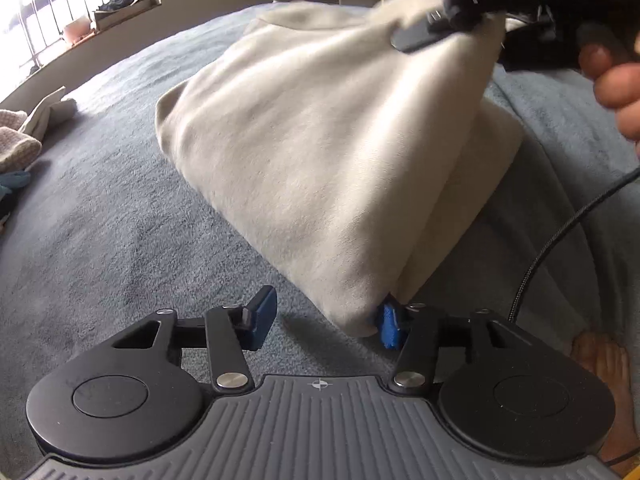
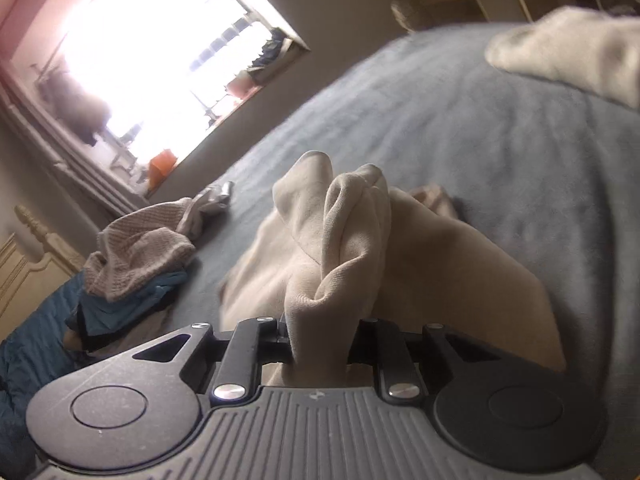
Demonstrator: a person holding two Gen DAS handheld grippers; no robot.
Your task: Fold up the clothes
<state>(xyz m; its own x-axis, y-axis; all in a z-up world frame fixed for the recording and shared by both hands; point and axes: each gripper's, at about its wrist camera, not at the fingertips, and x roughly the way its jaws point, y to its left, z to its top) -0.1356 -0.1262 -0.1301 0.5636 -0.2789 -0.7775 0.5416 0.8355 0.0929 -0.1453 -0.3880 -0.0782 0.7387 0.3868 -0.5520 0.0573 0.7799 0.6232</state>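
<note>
A: Where is the cream garment point(image 1: 320, 152) now?

B: It lies on the grey-blue bed point(image 1: 120, 220), half lifted. The right tool point(image 2: 320, 332) is pinching a bunched part of it, and in the left wrist view this tool holds the far right corner up high.

A: And the left tool point(image 1: 326, 322)?

B: Its fingers are spread. The right blue pad point(image 1: 389, 322) touches the near corner of the cloth, but the left pad is well apart, so it grips nothing.

A: So which relation matters?

B: I think the fold edge runs from the near corner to the far right, lifted one. The left tool is nearer to the low corner.
</note>
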